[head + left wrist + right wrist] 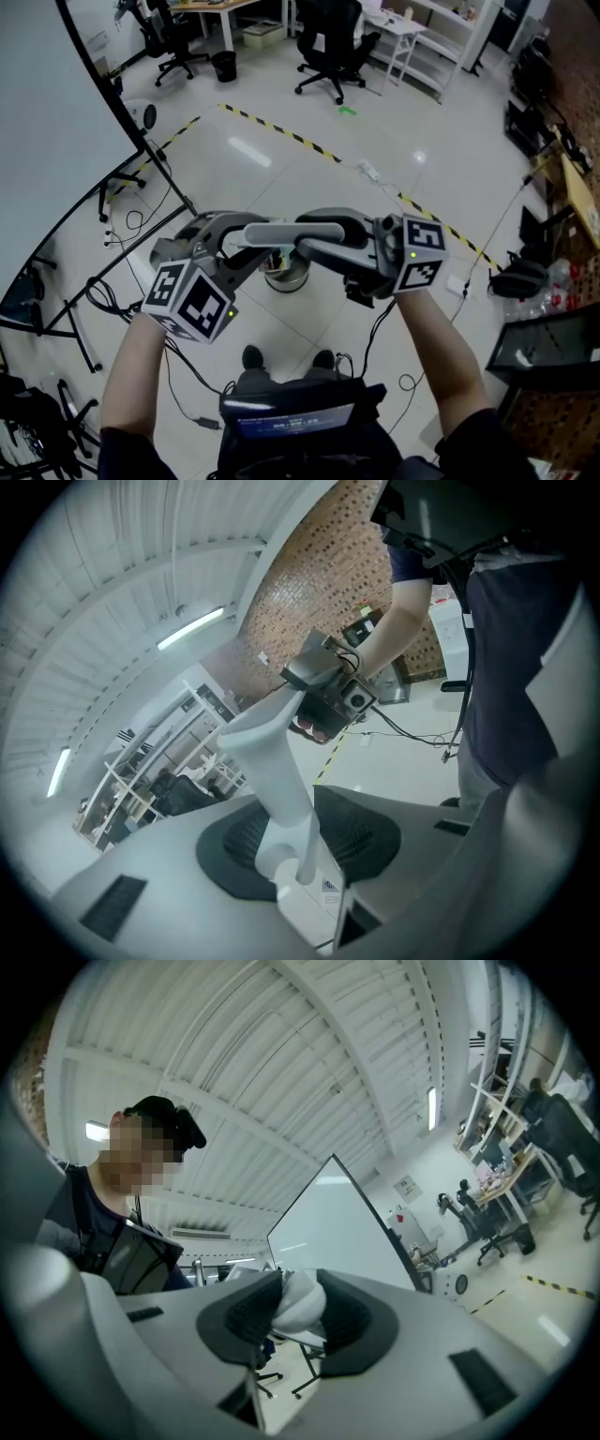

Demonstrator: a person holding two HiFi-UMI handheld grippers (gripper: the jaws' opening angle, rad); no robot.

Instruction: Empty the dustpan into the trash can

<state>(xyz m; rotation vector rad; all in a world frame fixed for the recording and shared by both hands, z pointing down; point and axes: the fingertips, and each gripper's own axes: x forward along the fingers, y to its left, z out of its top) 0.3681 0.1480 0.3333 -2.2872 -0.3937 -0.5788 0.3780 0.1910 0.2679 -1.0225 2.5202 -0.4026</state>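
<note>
Dustpan handle (281,231) is clamped by the left gripper (300,841) and the right gripper (298,1314), over the trash can (286,276).

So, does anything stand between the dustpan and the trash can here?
Nothing visible does. The left gripper and right gripper clamp the dustpan handle above the trash can on the floor, with only open air between.
</note>
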